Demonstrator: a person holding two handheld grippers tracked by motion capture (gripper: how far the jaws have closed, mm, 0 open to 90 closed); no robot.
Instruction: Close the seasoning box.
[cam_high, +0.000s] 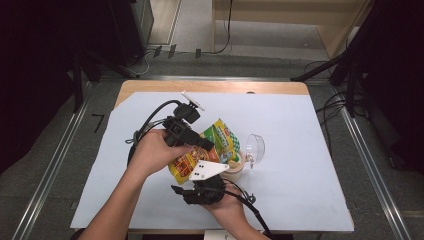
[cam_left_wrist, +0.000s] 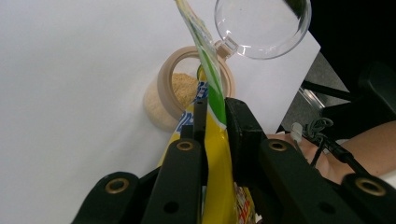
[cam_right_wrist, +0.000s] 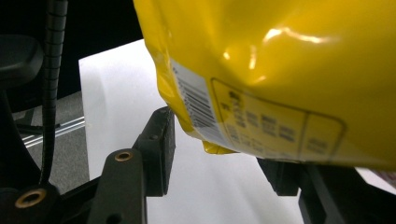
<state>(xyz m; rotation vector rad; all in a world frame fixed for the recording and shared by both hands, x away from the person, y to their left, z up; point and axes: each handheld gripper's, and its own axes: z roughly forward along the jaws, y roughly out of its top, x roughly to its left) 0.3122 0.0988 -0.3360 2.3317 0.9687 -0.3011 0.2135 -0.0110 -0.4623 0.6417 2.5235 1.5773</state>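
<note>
From the high view, the bench (cam_high: 150, 87) is wooden at its far edge and covered by a large pale sheet (cam_high: 300, 160); grey floor with metal rails runs along both sides, and cables trail toward dark stands at the back. The left hand-held gripper (cam_high: 204, 145) is clenched on a yellow snack bag (cam_high: 220, 137), tilted over a small jar (cam_high: 235, 170) whose clear lid (cam_high: 255, 147) hangs open beside it. The right hand-held gripper (cam_high: 200, 187) sits under the bag's lower end, mostly hidden by its grey plate.

In the left gripper view, the jaws pinch the bag (cam_left_wrist: 217, 154) edge-on, its mouth above the jar (cam_left_wrist: 163, 98), which holds pale crumbs; the bag's print is cut off.

In the right gripper view, the bag (cam_right_wrist: 280, 70) hangs between spread jaws. The near pad stands clear; the far one is hidden behind the bag, so I cannot tell whether it touches.
</note>
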